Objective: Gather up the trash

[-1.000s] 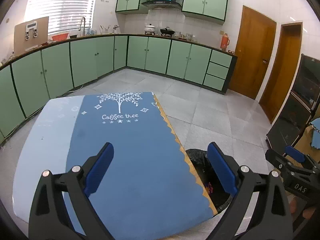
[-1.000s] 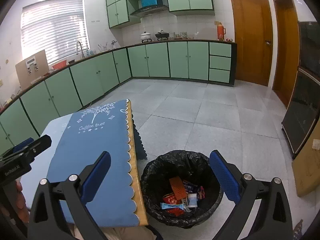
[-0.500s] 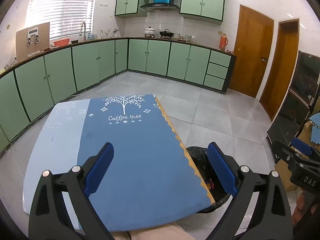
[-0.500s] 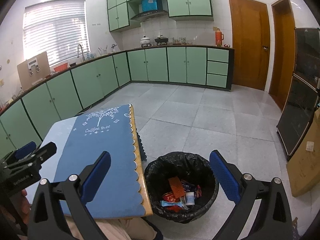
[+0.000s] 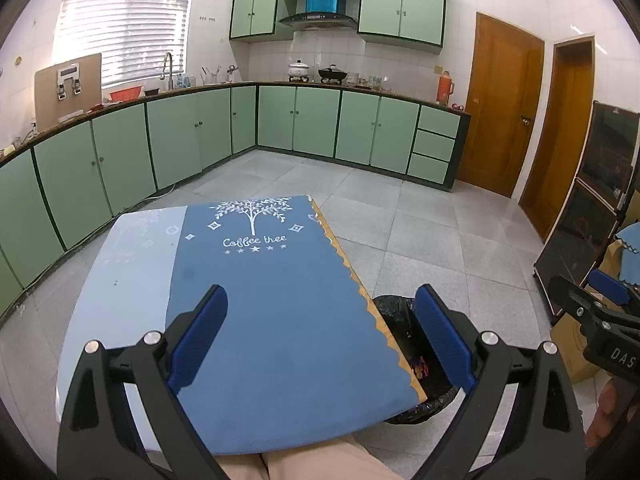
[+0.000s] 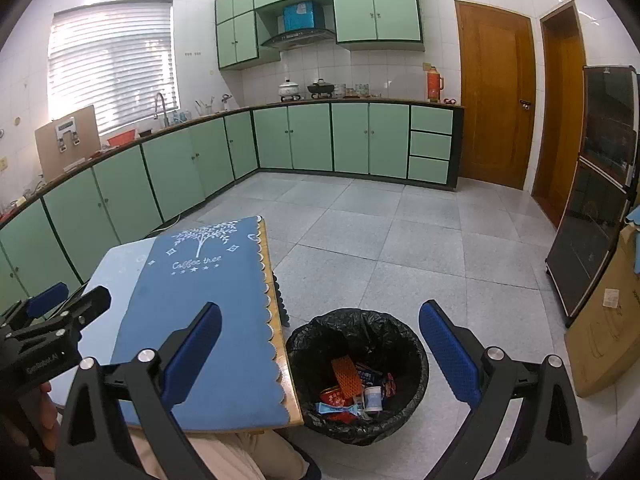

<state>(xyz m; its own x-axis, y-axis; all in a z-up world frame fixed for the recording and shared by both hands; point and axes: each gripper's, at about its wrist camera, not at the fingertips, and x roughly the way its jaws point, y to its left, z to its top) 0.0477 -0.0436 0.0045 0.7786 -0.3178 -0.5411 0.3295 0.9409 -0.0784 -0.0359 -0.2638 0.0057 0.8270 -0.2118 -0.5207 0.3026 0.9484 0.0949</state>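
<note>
A black-lined trash bin [image 6: 358,372] stands on the floor to the right of a small table; several wrappers and cans [image 6: 356,388] lie in it. It also shows partly in the left wrist view [image 5: 404,328]. The table carries a blue "Coffee tree" cloth [image 5: 272,300], with nothing on it. My left gripper [image 5: 320,336] is open and empty above the cloth. My right gripper [image 6: 320,356] is open and empty above the bin and the table's right edge. Each gripper appears at the side of the other's view.
Green kitchen cabinets [image 5: 296,124] run along the left and back walls. Wooden doors [image 6: 496,100] are at the back right. A dark glass cabinet [image 6: 592,220] and a cardboard box [image 6: 604,328] stand at the right. The floor is grey tile [image 6: 400,232].
Both grippers have drawn back and up from the table, so more of the table and floor shows. Both stay open and empty.
</note>
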